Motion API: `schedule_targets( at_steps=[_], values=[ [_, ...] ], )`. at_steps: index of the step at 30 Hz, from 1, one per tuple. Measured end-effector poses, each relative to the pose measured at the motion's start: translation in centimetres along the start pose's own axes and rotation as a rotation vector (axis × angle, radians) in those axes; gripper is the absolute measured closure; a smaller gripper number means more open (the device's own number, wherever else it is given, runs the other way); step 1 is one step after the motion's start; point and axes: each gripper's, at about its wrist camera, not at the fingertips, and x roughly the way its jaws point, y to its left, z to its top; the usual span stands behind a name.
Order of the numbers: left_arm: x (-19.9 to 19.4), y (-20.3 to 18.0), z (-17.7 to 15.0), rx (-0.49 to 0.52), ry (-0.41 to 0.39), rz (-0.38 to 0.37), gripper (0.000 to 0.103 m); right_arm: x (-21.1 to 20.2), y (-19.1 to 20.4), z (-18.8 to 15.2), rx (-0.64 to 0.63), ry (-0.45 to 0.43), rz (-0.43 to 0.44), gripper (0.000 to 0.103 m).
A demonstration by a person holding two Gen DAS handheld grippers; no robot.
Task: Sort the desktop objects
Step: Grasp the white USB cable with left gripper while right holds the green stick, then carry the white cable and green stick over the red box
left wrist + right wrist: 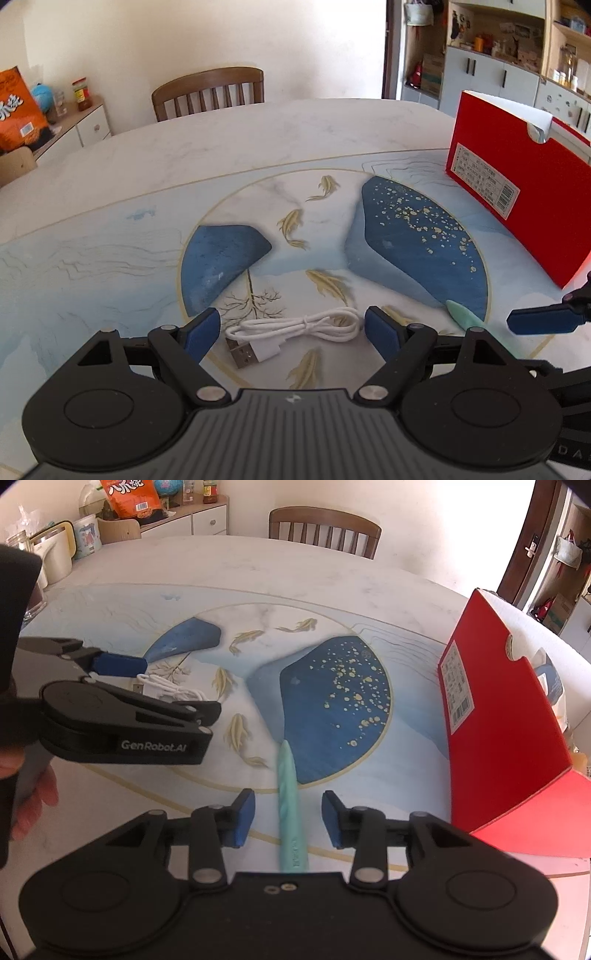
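A coiled white USB cable [291,332] lies on the table between the open blue-padded fingers of my left gripper [291,334]; it also shows in the right wrist view [166,690] under that gripper. A mint-green pen [290,805] lies on the table between the open fingers of my right gripper [288,818], pointing away from the camera; its tip shows in the left wrist view [463,315]. Neither gripper touches its object. A red open box [506,716] stands at the right, also in the left wrist view [517,192].
The round table [221,147] has a blue-and-gold fish pattern. A wooden chair [208,92] stands at the far edge. A side cabinet [184,517] with an orange bag and jars is at the back left; a kettle [55,554] sits at the table's left edge.
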Motion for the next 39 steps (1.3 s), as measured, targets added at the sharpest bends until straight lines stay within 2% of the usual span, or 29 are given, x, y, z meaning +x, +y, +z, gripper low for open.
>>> schedule_targets(
  at_steps=[7,10,12,13,14,17,27,39],
  values=[
    [0.0,-0.2,-0.1,-0.023,-0.003,0.003,0.018,0.2,-1.2,0.0,0.076,0.008,0.050,0.064],
    [0.1,-0.2,-0.1,-0.022,0.000,0.000,0.018,0.2,-1.1,-0.1,0.062,0.006,0.049,0.065],
    [-0.1,-0.2,-0.1,-0.014,-0.004,-0.007,0.024,0.1,-0.9,-0.1,0.051,0.004,0.056,0.077],
    [-0.1,-0.2,-0.1,-0.011,-0.003,-0.010,0.024,0.1,-0.8,-0.1,0.041,0.002,0.059,0.091],
    [-0.1,-0.2,0.0,-0.010,-0.001,-0.013,0.024,0.0,-0.6,-0.1,0.028,0.001,0.056,0.093],
    [-0.2,-0.1,-0.1,-0.009,-0.002,-0.020,0.025,-0.2,-0.2,-0.1,0.003,-0.004,0.045,0.094],
    [-1.1,0.7,-0.2,-0.001,0.013,-0.034,0.026,-1.2,-0.6,0.0,0.038,-0.011,0.003,0.094],
    [-5.0,1.2,1.9,0.017,-0.023,-0.096,0.026,-4.5,-2.6,1.5,0.136,-0.031,-0.024,0.094]
  ],
)
